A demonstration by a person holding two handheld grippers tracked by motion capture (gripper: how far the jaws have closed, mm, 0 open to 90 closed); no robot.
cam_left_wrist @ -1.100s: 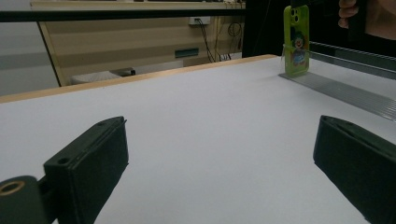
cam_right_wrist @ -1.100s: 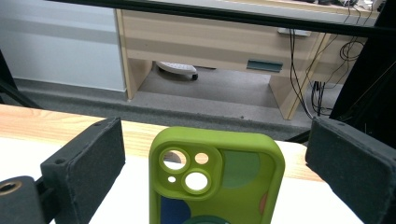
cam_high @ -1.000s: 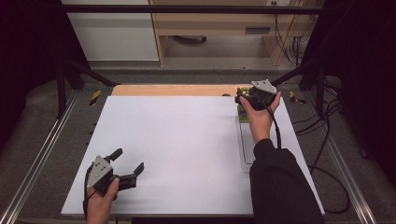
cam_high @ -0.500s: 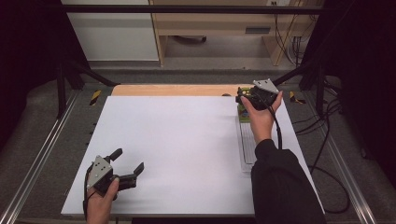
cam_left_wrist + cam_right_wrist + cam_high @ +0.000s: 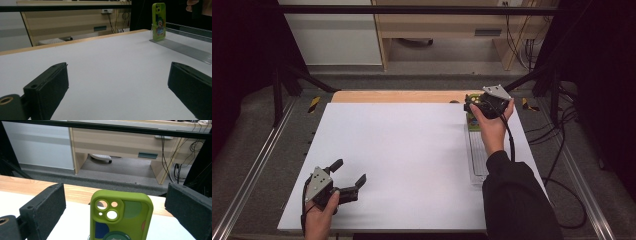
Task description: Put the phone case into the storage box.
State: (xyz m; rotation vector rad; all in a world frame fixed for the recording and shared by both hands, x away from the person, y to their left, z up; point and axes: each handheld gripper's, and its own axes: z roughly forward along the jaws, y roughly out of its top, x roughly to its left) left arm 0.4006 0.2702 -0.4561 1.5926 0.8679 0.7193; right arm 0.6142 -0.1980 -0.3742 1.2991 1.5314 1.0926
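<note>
Right tongs (image 5: 113, 202): jaws wide apart, either side of the phone case (image 5: 121, 216), not touching it.
Left tongs (image 5: 348, 180): jaws apart, low over near-left surface (image 5: 412, 150), nothing between.
Phone case: green, upright, long axis vertical, camera cutout topmost; far right of surface, at the clear rack's (image 5: 185, 48) far end.
Left gripper view: cartoon print visible.
Right gripper view: case bottom cut off.

A lab-style recording station: a white-covered surface (image 5: 412, 160) boxed by black frame bars (image 5: 422, 9) and aluminium rails (image 5: 252, 175), cables (image 5: 562, 145) trailing at 3 o'clock, a wooden office desk (image 5: 130, 142) at 12 o'clock.
</note>
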